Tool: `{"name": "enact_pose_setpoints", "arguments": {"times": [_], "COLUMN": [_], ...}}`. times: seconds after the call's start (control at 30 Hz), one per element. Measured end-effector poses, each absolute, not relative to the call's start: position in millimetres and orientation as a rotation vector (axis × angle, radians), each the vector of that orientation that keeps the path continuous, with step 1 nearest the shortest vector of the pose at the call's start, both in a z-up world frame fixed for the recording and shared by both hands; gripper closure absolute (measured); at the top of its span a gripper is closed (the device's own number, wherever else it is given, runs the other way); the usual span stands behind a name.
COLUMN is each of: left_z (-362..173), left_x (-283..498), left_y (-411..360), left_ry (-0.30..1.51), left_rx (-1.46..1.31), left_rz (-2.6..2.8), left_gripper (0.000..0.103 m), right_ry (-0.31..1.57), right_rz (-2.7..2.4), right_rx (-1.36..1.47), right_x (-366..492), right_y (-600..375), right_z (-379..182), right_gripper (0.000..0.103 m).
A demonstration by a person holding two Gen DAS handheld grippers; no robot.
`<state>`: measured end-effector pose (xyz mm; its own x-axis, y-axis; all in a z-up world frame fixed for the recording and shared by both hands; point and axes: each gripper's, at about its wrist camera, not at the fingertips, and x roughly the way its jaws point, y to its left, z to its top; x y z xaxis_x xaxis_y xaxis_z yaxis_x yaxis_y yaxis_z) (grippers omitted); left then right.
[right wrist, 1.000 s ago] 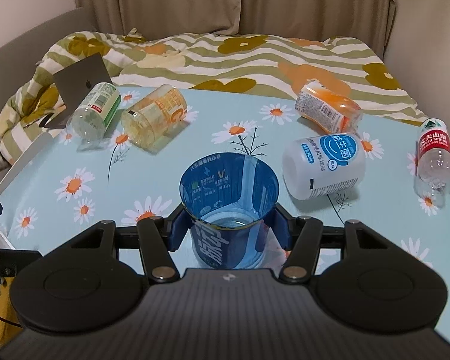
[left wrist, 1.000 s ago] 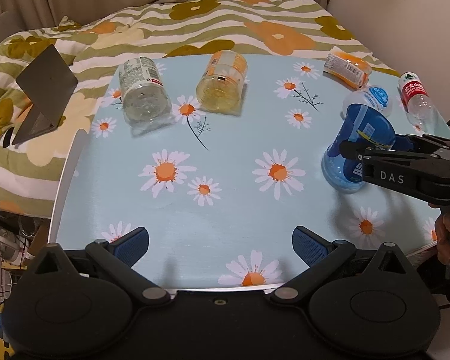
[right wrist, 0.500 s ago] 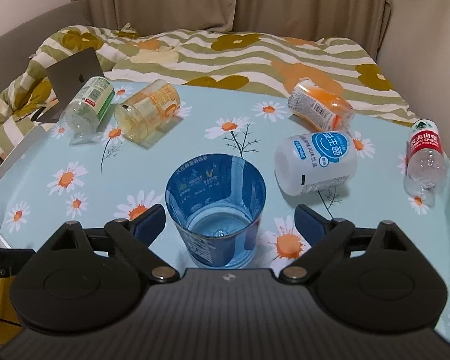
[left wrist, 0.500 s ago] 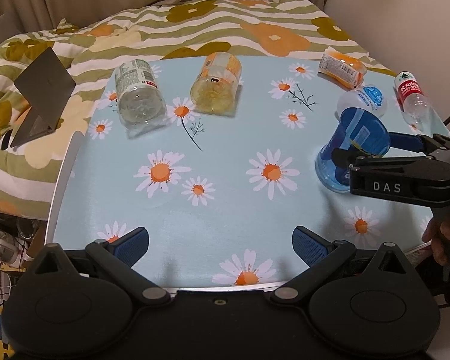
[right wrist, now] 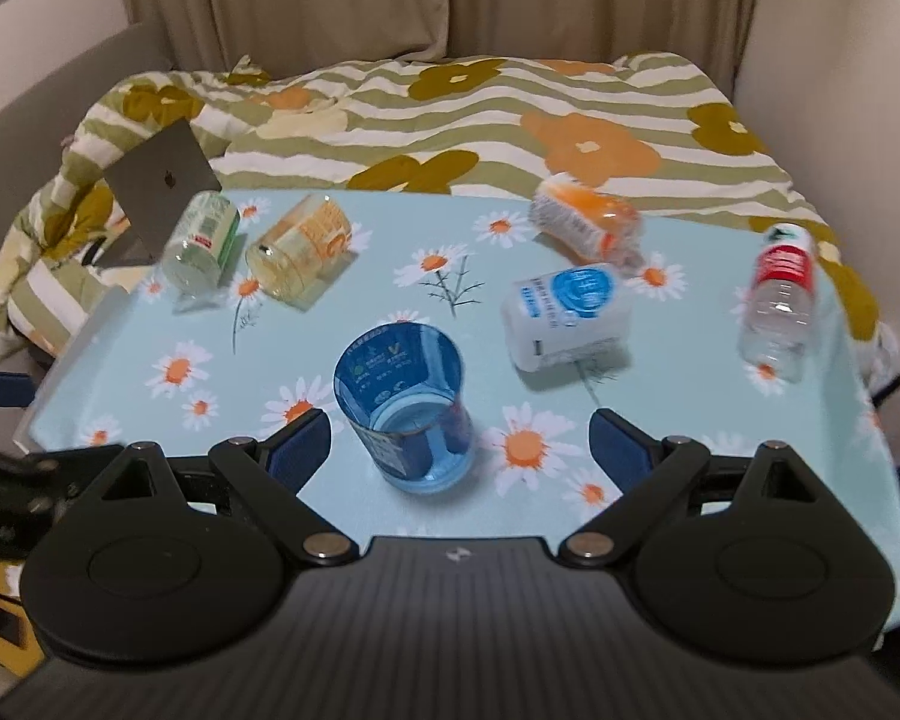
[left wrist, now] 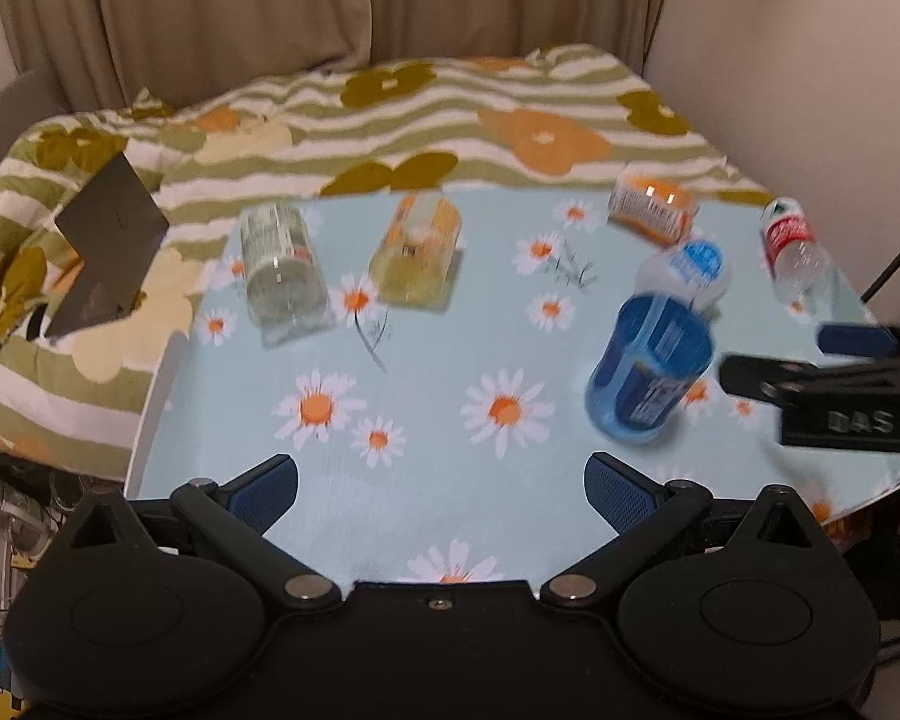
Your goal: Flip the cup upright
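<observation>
A blue translucent cup (right wrist: 403,407) stands upright, mouth up, on the daisy-print table (right wrist: 150,324). It also shows at the right in the left wrist view (left wrist: 648,369). My right gripper (right wrist: 461,447) is open and empty, drawn back a little from the cup, which sits ahead between its fingers without touching them. In the left wrist view it shows from the side at the right edge, apart from the cup. My left gripper (left wrist: 441,486) is open and empty over the table's near edge, well left of the cup.
Lying on their sides are a clear jar (left wrist: 279,267), a yellow jar (left wrist: 417,255), an orange bottle (right wrist: 588,222), a white bottle with a blue label (right wrist: 567,315) and a red-labelled water bottle (right wrist: 780,297). A laptop (right wrist: 162,192) rests on the striped floral bedding behind.
My right gripper opened, let go of the cup and drew back from it. The cup now stands alone on the table. My left gripper's view has tilted up and back a little.
</observation>
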<state>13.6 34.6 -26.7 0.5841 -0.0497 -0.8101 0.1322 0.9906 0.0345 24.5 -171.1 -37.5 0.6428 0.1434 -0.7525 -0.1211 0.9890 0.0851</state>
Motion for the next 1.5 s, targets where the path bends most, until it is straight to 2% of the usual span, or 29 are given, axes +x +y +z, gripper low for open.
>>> {"name": "enact_pose_setpoints", "arguments": {"times": [0.33, 1.5], "left_z": [0, 9], "left_x": [7, -3], "left_y": [13, 11], "left_ry": [0.842, 0.768], "left_rx": [0.028, 0.091], "left_rz": [-0.106, -0.046], "left_gripper": [0.000, 0.000], "right_ry": [0.860, 0.864], "right_rz": [0.043, -0.013], "right_rx": [0.020, 0.057], "right_x": [-10, -14], "right_y": [-217, -227], "right_z": [7, 4], "right_gripper": [0.000, 0.000]}}
